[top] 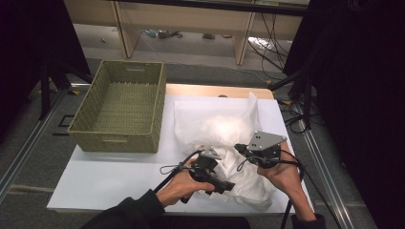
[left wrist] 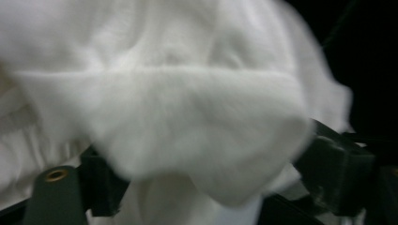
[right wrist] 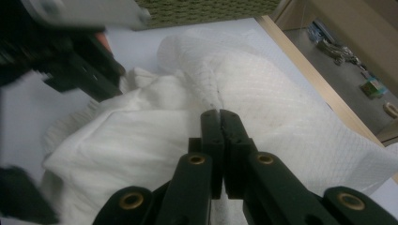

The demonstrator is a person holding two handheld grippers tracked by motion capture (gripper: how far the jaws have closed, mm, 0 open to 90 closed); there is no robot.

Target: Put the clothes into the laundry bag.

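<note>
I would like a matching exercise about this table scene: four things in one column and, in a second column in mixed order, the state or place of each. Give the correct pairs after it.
Things:
1. left gripper
2. right gripper
3. woven basket
4. white cloth

States or places:
A. nothing inside, at the table's far left
B. jaws apart, a fold of cloth between them
C. crumpled on the right half of the table
D. jaws pressed together on a pinch of cloth

Pairs: 1-B, 2-D, 3-A, 4-C
</note>
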